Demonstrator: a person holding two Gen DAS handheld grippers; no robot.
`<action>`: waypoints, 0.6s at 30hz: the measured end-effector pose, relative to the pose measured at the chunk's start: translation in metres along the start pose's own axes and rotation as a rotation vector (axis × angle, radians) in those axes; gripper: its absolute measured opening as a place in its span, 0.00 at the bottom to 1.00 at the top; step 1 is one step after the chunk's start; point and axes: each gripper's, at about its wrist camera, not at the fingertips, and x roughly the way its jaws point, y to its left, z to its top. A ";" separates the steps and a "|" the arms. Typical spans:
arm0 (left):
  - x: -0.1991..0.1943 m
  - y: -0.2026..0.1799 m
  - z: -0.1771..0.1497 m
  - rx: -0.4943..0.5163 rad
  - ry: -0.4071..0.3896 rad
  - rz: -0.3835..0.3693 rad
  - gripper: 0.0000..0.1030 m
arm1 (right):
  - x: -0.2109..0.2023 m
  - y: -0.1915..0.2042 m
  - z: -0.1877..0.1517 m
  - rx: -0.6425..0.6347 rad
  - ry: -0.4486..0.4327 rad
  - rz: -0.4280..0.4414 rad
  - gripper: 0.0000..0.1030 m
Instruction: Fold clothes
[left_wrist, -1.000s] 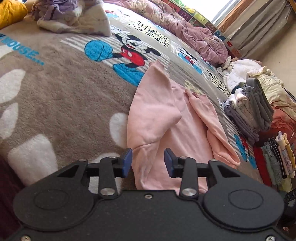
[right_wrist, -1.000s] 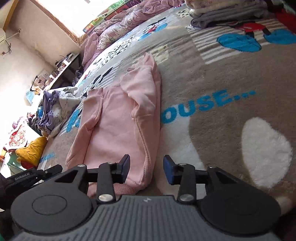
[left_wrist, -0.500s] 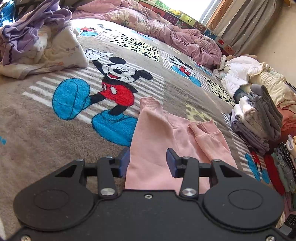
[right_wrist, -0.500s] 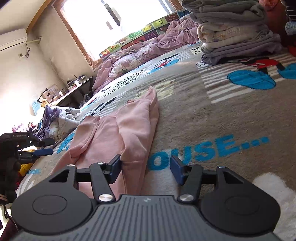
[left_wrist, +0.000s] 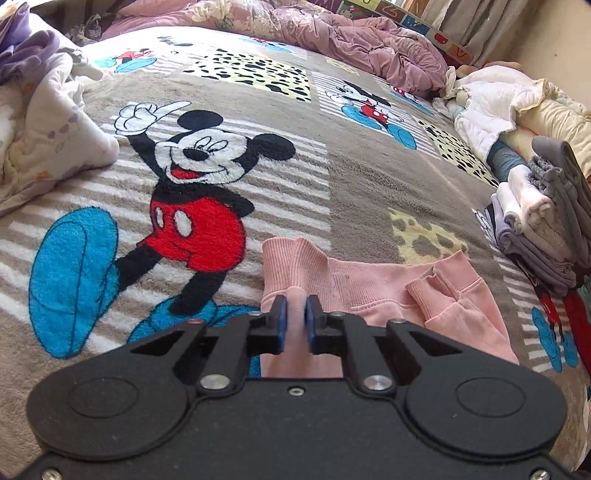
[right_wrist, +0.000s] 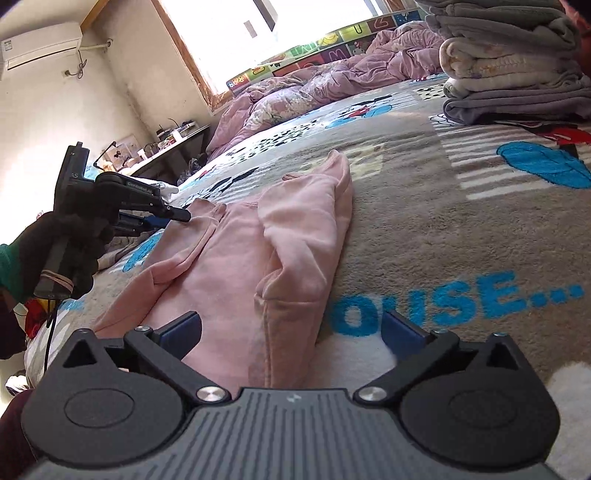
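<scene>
a: so, where is the soft pink cotton sweatshirt (right_wrist: 258, 254)?

b: lying flat on the grey-brown fleece blanket with the cartoon mouse print (left_wrist: 207, 192), partly folded, one sleeve laid over the body and its ribbed cuff (left_wrist: 436, 295) resting on top. from the right wrist view the garment runs away from the camera, with blue lettering on the blanket just beside its right edge.

a: and the left gripper (left_wrist: 294, 319)?

b: its blue pads are pressed onto a raised fold of the pink fabric, near the ribbed end of the garment. the right wrist view shows the same tool (right_wrist: 173, 216) at the far left corner of the sweatshirt, gripped by a hand in a black glove (right_wrist: 62, 254) with a green sleeve behind it.

a: the right gripper (right_wrist: 291, 332)?

b: spread wide. the near edge of the sweatshirt lies between its blue pads, but neither pad touches the cloth that i can see.

a: anything else on the bed?

b: a neat stack of folded grey and cream clothes (right_wrist: 513, 62) at the far right, well apart from the sweatshirt. a crumpled mauve quilt (left_wrist: 354, 40) along the far edge, under the window, and a loose heap of white and purple laundry (left_wrist: 40, 122) at the left.
</scene>
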 end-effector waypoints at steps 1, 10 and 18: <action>-0.005 -0.003 0.000 0.012 -0.015 0.003 0.06 | 0.000 -0.002 0.001 0.015 -0.001 0.007 1.00; -0.089 0.026 -0.007 -0.028 -0.217 0.059 0.06 | -0.003 -0.001 -0.002 0.039 -0.014 0.008 1.00; -0.144 0.076 -0.030 -0.059 -0.313 0.144 0.06 | -0.007 0.006 -0.004 -0.007 -0.006 -0.027 0.99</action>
